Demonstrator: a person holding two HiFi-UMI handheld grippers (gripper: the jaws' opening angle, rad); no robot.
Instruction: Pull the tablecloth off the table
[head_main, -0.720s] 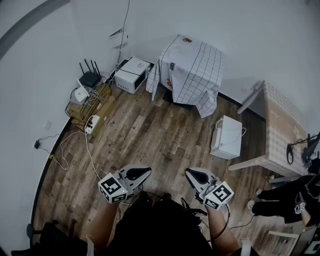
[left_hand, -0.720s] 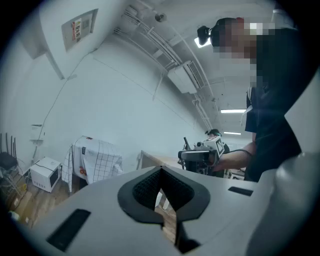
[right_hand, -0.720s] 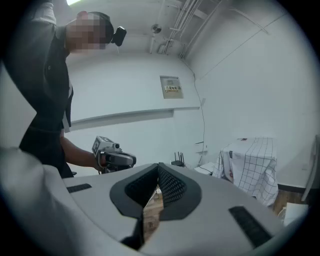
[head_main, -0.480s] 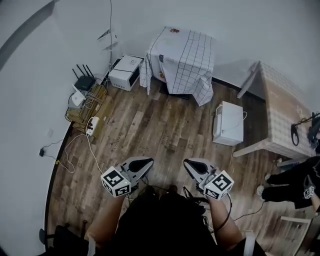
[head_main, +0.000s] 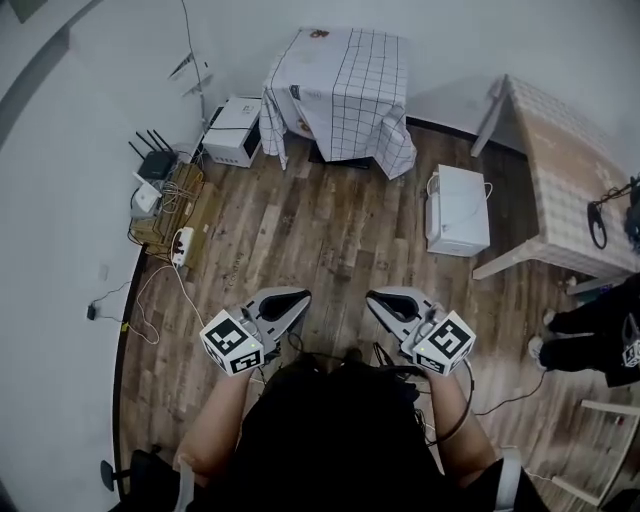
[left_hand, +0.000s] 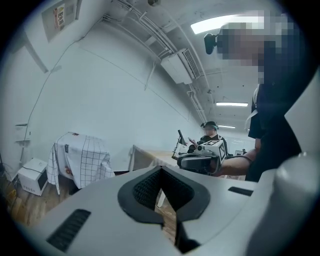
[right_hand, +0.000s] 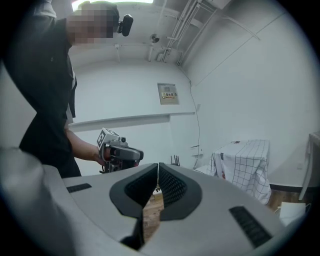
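Tablecloth (head_main: 345, 88) far ahead, well apart from left tongs (head_main: 298, 298) and right tongs (head_main: 374, 298); both closed, holding nothing.

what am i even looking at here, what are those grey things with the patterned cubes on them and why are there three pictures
A person holds a hand-held tool in each hand: the left gripper and the right gripper. The patterned cubes are part of them. The top-down picture comes from a camera on the person's head. The other two come from cameras riding on each gripper, looking along its jaws. Both pairs of jaws are shut and hold nothing. By the far wall a checked tablecloth covers a table hidden beneath it; nothing touches it. A second table stands at the right, and a white box sits on the wooden floor.
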